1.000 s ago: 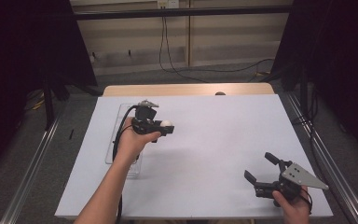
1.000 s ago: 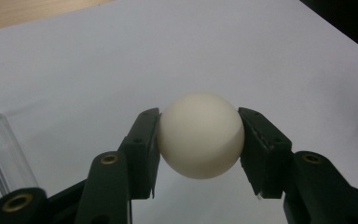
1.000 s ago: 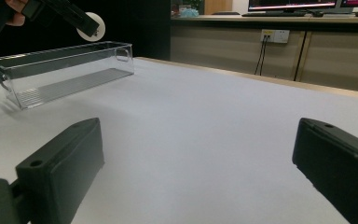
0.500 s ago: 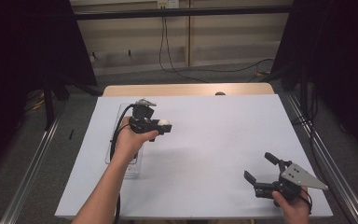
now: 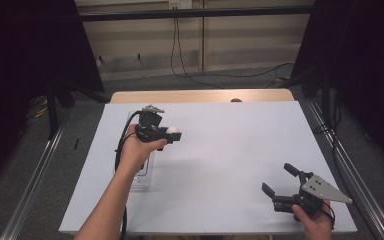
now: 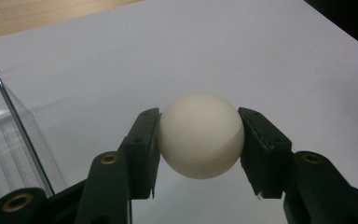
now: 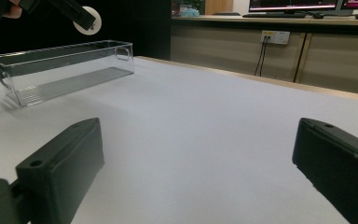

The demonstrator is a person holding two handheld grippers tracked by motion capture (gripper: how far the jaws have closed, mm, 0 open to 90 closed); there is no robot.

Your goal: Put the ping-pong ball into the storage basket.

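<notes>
A white ball [image 6: 200, 135] sits between the pads [image 6: 145, 140] of my left gripper [image 6: 199, 142], which is shut on it and holds it above the white table. From the high view the left gripper [image 5: 174, 135] and ball [image 5: 173, 131] hang just right of a clear plastic bin [image 5: 142, 177]. The bin [image 6: 9, 140] stands empty at the left of the left gripper view. My right gripper [image 5: 276, 178] rests low at the front right, open, with nothing between its jaws [image 7: 196, 158]. The right gripper view has the ball [image 7: 87, 21] above the bin [image 7: 65, 70].
The white table top [image 5: 230, 145] spreads wide between the two grippers. A wooden strip [image 5: 200, 96] runs along its far edge. Metal rails [image 5: 30, 190] flank the table, and cables lie on the floor behind it.
My left gripper has drifted slightly to the left with the ball still in it. The right gripper has stayed in place.
</notes>
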